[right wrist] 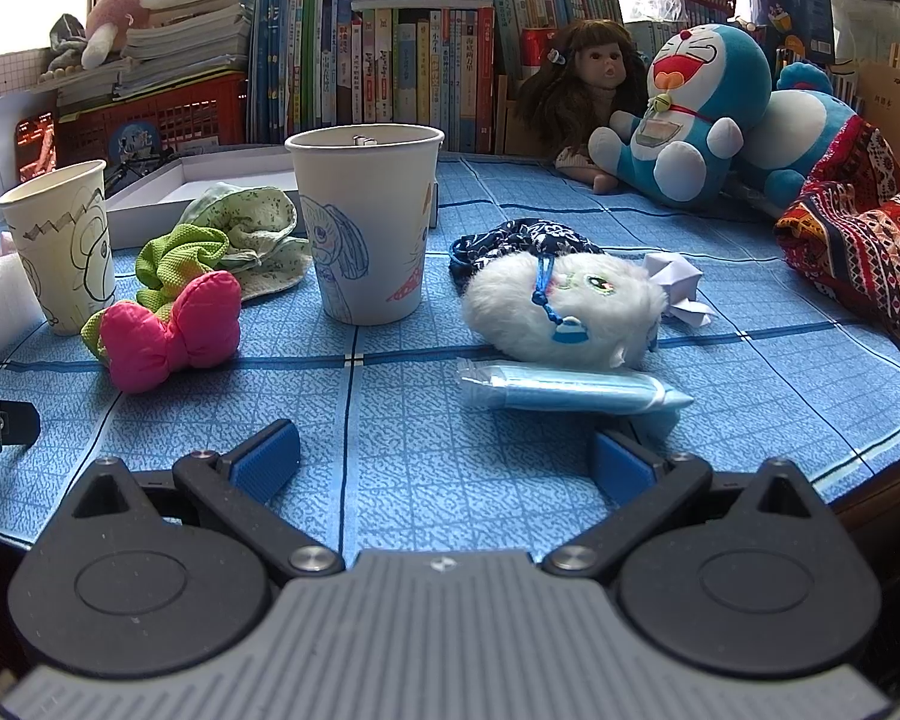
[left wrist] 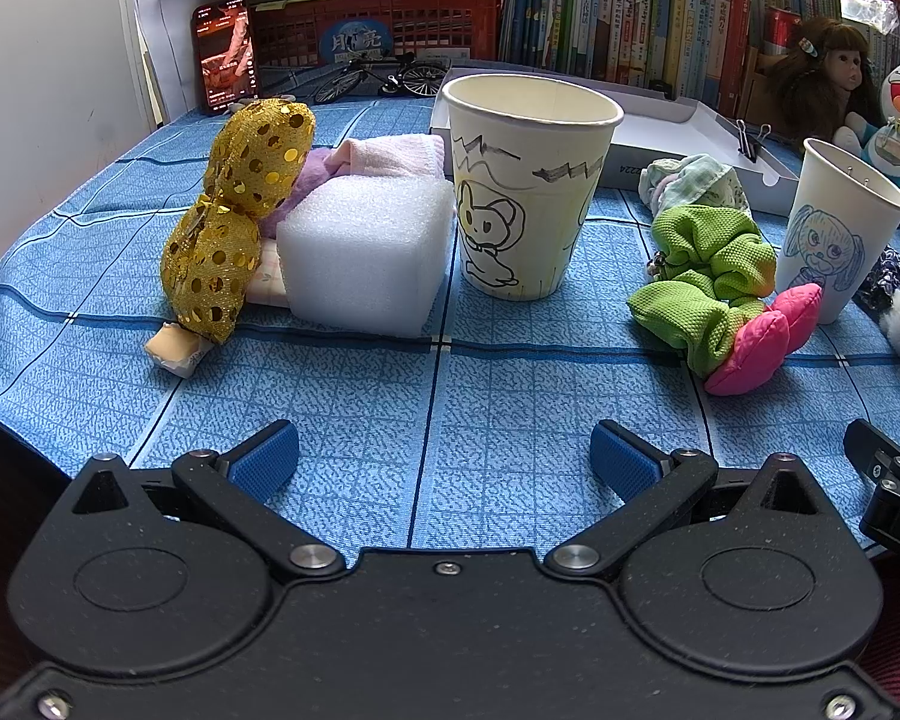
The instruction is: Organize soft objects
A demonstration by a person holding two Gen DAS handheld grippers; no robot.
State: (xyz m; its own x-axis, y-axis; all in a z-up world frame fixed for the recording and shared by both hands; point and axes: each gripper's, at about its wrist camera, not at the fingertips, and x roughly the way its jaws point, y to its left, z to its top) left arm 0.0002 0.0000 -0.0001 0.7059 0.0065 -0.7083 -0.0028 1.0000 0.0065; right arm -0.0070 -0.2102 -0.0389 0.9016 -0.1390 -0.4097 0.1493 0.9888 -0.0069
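My left gripper [left wrist: 444, 456] is open and empty, low over the blue cloth. Ahead of it stand a white foam block [left wrist: 363, 255], a gold sequin pouch [left wrist: 240, 210] and a paper cup with a black drawing [left wrist: 525, 180]. A green scrunchie with a pink bow [left wrist: 714, 276] lies to the right. My right gripper [right wrist: 444, 459] is open and empty. Ahead of it are a paper cup with a blue drawing [right wrist: 369, 228], a white furry toy [right wrist: 561, 306], a wrapped blue face mask [right wrist: 570, 390] and the pink bow [right wrist: 168, 330].
A white shallow box [left wrist: 690, 126] lies behind the cups. A doll [right wrist: 588, 84], Doraemon plush [right wrist: 690, 114] and patterned red cloth [right wrist: 858, 252] sit at the back right. Books and a red crate [left wrist: 378, 30] line the back. A phone [left wrist: 225, 57] stands at back left.
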